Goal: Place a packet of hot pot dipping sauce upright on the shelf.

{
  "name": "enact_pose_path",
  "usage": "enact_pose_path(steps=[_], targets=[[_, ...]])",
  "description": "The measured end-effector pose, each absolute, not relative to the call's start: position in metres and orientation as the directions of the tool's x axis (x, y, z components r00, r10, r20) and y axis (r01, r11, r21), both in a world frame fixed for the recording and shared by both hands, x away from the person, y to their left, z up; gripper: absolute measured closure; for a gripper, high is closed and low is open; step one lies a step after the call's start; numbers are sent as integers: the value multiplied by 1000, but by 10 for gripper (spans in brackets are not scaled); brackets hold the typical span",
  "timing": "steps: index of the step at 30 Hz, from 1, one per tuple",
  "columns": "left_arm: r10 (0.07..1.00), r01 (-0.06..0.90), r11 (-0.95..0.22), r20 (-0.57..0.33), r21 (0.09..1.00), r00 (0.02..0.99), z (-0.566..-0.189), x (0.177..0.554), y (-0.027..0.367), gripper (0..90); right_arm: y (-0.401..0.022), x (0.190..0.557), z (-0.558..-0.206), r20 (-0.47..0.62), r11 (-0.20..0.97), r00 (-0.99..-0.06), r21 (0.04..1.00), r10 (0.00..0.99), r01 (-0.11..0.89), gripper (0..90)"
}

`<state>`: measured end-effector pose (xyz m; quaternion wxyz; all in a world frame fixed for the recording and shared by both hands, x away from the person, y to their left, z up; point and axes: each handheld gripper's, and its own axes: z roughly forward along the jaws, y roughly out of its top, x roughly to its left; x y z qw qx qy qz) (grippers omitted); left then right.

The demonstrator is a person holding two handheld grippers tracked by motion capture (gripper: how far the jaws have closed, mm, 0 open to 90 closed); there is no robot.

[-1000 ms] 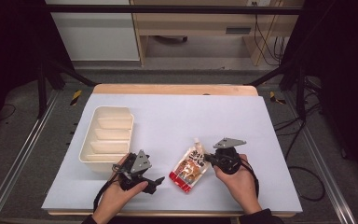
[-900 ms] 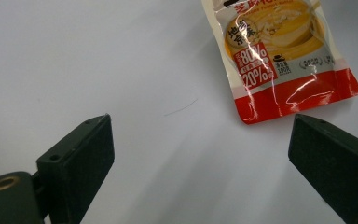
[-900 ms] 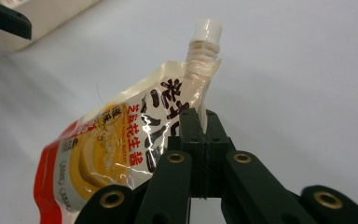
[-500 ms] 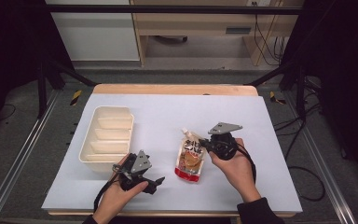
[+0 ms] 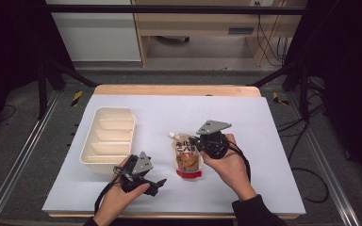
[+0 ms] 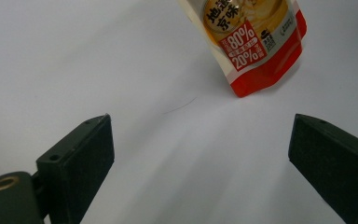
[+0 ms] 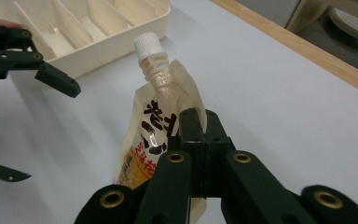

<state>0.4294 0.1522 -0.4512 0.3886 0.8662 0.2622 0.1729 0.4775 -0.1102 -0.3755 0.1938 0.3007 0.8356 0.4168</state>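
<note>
Spouted pouch (image 5: pixel 186 157) now raised upright off its earlier flat lie, right gripper (image 5: pixel 199 142) clenched on its upper edge, near the table's (image 5: pixel 264 141) front edge, left gripper (image 5: pixel 156 184) resting open beside the divided tray (image 5: pixel 107 136).

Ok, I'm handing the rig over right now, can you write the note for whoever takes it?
Right gripper: shut on the pouch's upper edge, beside the spout; the pouch is tipped up, red bottom edge at the table.
Left gripper: open, nothing between the jaws, low over the table near the tray, pointing at the pouch.
Tray: at the table's left, its compartments look empty.
Done: pouch gripped and raised off its flat side.
Left: probably carry the pouch to the tray and set it in; the left gripper is free to steady it.
</note>
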Motion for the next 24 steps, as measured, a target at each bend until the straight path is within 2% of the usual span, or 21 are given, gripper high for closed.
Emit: enact_pose_path(steps=[17,24], targets=[[588,307,-562,109,768,801,-446,429,154,63,-102,460,-368,-108,498,-789,824,605,269,900],[567,273,-572,132,774,813,-428,430,153,64,-97,451,-365,-135,519,-813,825,566,224,900]])
